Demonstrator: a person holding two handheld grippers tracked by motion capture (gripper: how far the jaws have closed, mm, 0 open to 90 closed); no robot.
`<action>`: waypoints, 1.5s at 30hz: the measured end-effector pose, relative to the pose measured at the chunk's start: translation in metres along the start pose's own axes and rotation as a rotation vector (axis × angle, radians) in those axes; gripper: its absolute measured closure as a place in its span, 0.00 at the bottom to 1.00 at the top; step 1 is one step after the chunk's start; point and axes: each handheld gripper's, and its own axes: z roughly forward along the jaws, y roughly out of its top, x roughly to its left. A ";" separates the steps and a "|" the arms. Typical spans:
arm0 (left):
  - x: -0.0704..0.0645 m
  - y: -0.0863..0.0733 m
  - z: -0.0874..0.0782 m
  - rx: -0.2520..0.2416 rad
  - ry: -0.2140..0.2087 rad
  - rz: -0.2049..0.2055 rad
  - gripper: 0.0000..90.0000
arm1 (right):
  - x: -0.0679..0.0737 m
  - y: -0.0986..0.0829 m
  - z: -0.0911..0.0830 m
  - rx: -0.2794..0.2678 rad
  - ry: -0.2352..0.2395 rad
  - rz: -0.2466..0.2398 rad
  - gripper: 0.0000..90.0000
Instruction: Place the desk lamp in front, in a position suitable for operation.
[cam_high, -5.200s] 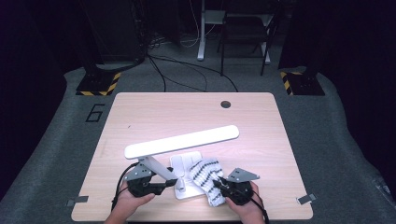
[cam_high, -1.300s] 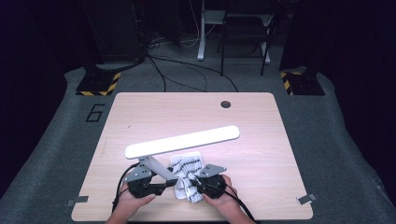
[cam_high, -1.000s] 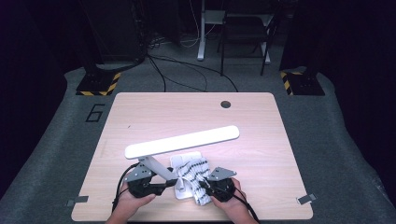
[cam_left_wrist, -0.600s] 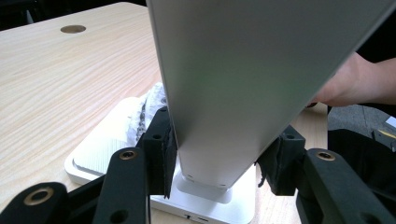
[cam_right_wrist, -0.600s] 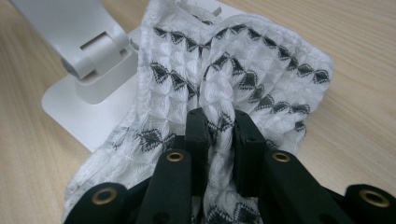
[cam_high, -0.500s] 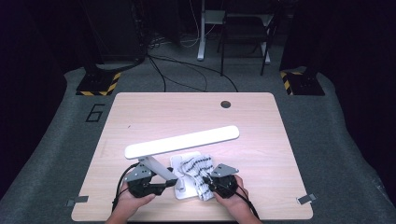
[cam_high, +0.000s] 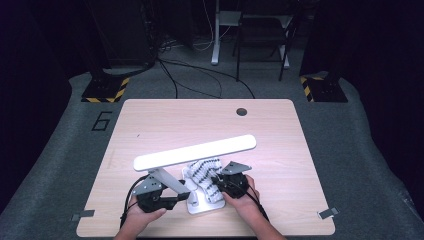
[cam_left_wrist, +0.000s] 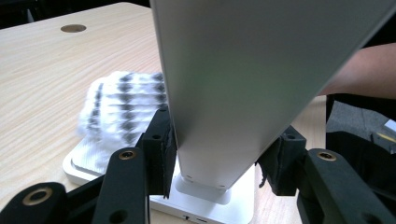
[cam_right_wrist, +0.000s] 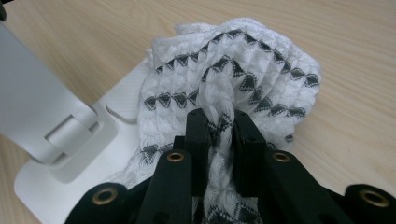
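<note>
My right hand-held gripper (cam_right_wrist: 219, 126) has slid the patterned cloth (cam_right_wrist: 233, 79) back across the lamp base (cam_high: 202, 205) since a second ago, so I judge the wiping half done. My left hand-held gripper (cam_left_wrist: 217, 158), jaws clamped on the lamp arm (cam_left_wrist: 243, 93), hasn't moved on the bench (cam_high: 165, 120).

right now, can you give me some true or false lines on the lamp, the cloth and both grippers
1. The left hand-held gripper clamps the lamp arm. True.
2. The right hand-held gripper is open and empty. False: it is shut on a fold of the cloth.
3. The cloth lies partly on the lamp base. True.
4. The cloth is plain red. False: it is white with dark triangles.
5. The table has a round hole near its far edge. True.
</note>
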 end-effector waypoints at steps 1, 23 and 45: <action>0.000 0.000 0.000 0.001 -0.001 0.000 0.57 | 0.004 0.006 0.005 0.008 0.017 -0.016 0.87; 0.000 0.010 -0.008 -0.033 0.006 0.029 0.59 | 0.031 0.024 0.051 0.023 0.121 -0.099 0.83; 0.000 0.010 -0.008 -0.032 0.004 0.028 0.59 | 0.025 0.028 0.062 0.023 0.041 -0.110 0.86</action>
